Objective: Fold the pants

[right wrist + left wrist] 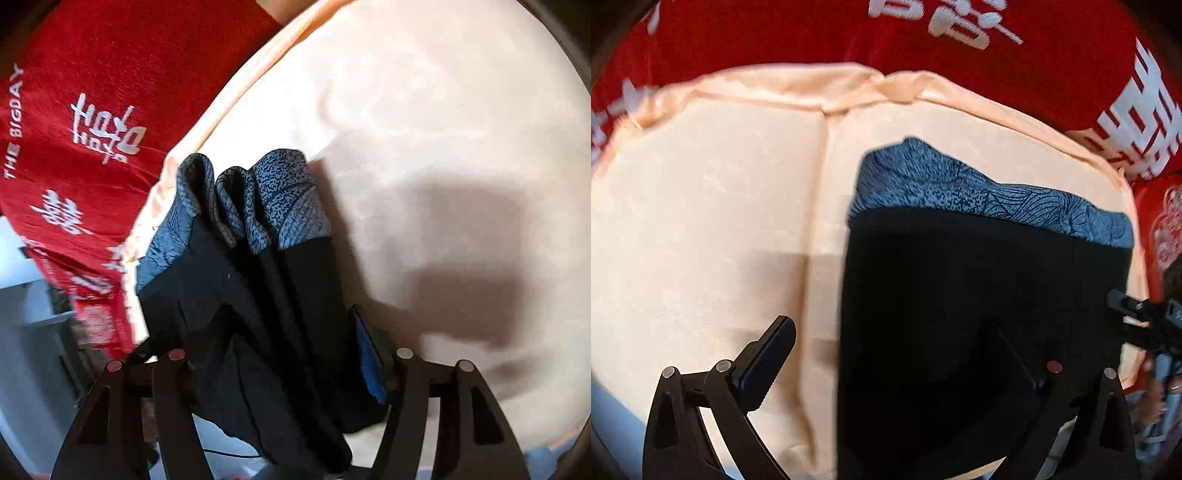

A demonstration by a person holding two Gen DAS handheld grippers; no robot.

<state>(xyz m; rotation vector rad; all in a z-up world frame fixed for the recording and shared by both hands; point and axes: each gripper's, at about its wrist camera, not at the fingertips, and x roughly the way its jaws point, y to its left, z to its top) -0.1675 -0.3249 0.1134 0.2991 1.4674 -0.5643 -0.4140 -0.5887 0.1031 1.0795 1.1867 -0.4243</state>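
Black pants [979,288] with grey-blue patterned cuffs [960,184] lie folded on a peach cloth [701,221], toward its right edge. My left gripper [897,354] hangs open above them. Its left finger [772,354] is over bare cloth and its right finger is a dark shape over the black fabric. It holds nothing. In the right wrist view the pants [258,295] run bunched in folds between the fingers of my right gripper [286,317], cuffs [280,199] away from me. The blue pad [369,365] stands just off the fabric, so these jaws are open. The right gripper [1137,310] also shows at the pants' right edge.
A red cloth with white lettering [960,55] borders the peach cloth at the far side and drops off its edge [92,129]. A hand [1160,398] shows at the right rim. Pale furniture [33,314] stands below the cloth's edge. Bare peach cloth [443,147] spreads to the right.
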